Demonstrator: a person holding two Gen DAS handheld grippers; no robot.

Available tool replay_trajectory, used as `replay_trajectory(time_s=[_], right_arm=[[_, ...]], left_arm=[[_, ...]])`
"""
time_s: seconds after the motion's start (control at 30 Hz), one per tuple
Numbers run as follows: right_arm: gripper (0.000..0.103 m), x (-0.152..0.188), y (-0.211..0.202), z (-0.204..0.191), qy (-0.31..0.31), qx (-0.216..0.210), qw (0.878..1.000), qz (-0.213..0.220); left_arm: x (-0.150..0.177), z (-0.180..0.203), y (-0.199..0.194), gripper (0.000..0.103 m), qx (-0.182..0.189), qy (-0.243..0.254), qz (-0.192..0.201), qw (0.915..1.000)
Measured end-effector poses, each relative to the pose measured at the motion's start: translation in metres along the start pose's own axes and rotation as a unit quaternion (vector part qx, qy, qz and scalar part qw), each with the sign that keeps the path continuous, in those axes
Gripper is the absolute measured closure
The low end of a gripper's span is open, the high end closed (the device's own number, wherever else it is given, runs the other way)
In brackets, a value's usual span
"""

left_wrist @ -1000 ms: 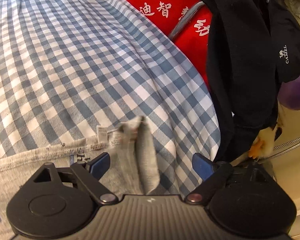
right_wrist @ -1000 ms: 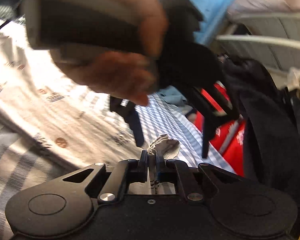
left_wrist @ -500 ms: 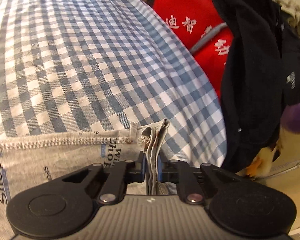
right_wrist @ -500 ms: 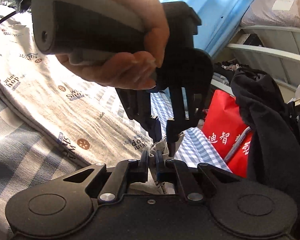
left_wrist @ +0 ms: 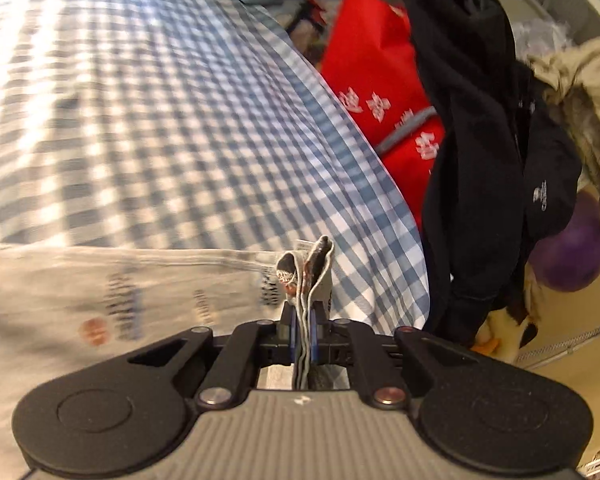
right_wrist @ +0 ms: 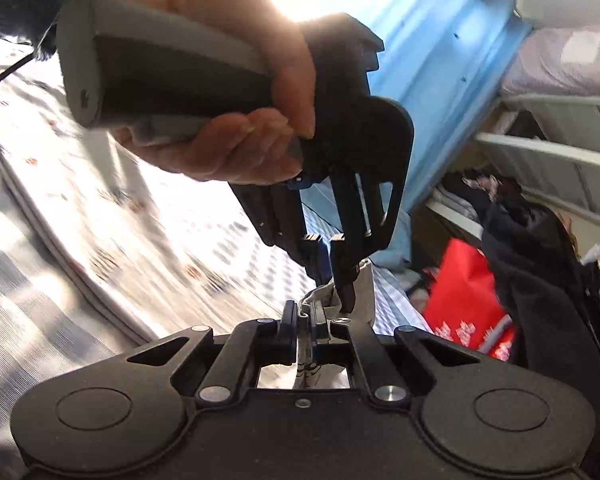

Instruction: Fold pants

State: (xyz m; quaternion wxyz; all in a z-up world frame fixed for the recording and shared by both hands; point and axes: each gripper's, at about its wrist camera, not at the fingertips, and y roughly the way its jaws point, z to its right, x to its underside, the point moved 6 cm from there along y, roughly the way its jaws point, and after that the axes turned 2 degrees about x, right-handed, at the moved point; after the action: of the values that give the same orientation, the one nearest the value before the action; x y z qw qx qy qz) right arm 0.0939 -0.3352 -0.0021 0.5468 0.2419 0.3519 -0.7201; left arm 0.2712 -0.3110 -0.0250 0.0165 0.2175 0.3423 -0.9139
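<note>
Grey printed knit, one garment: pants [left_wrist: 100, 304], spread flat on bed, one bunched corner lifted clear of it. Long axis running from that corner leftward and away in right wrist view; far end cut off by frame edge in both views. Print of small words and red dots blurred, unreadable.

Two grippers. Left gripper [left_wrist: 302, 320]: jaws pressed together, pinching the folded corner, layers of fabric standing upright between blue pads. Right gripper [right_wrist: 303, 322]: jaws likewise closed on a fold of the same corner, just beside the left gripper's tips.

One hand [right_wrist: 220, 120] in view, wrapped round the left gripper's handle; dark sleeve edge cut off at top left. Right hand out of sight.

One blue-and-white checked sheet [left_wrist: 180, 120] under the pants, motion-blurred. One red bag [left_wrist: 380, 92] with white characters, partly behind one black garment [left_wrist: 472, 160] hanging beside the bed. One purple ball [left_wrist: 572, 256], half hidden. One blue curtain [right_wrist: 440, 80]. One beige garment [left_wrist: 580, 80], cut off at right edge.
</note>
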Motion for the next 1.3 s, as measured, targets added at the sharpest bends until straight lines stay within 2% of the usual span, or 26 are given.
replay_trajectory(time_s=[0.3,0.47,0.67,0.73,0.8,0.9,1.3], right_arm=[[0.098,-0.063,-0.026,-0.068,-0.019,-0.072,0.996,0.042],[0.098,-0.078,-0.019,-0.112,-0.034,-0.113,0.993,0.025],[0.097,-0.071,-0.009,-0.142,-0.039,-0.135,0.99,-0.01],[0.097,-0.07,-0.008,-0.144,-0.034,-0.134,0.99,-0.017],[0.087,-0.071,-0.008,-0.147,-0.033,-0.126,0.991,-0.019],[0.08,-0.069,-0.006,-0.145,-0.027,-0.121,0.992,-0.02],[0.081,-0.062,0.014,-0.137,0.005,-0.118,0.992,-0.038]], left_arm=[[0.012,-0.068,-0.091,0.097,-0.033,-0.031,0.037,0.9983],[0.023,-0.109,-0.101,0.097,-0.068,-0.019,0.044,0.9965],[0.044,-0.148,-0.091,0.097,-0.073,-0.027,0.04,0.9961],[0.046,-0.152,-0.089,0.097,-0.069,-0.026,0.044,0.9964],[0.049,-0.154,-0.091,0.097,-0.066,-0.023,0.048,0.9964],[0.051,-0.153,-0.094,0.097,-0.071,-0.011,0.052,0.9961],[0.051,-0.147,-0.096,0.097,-0.08,-0.003,0.053,0.9954]])
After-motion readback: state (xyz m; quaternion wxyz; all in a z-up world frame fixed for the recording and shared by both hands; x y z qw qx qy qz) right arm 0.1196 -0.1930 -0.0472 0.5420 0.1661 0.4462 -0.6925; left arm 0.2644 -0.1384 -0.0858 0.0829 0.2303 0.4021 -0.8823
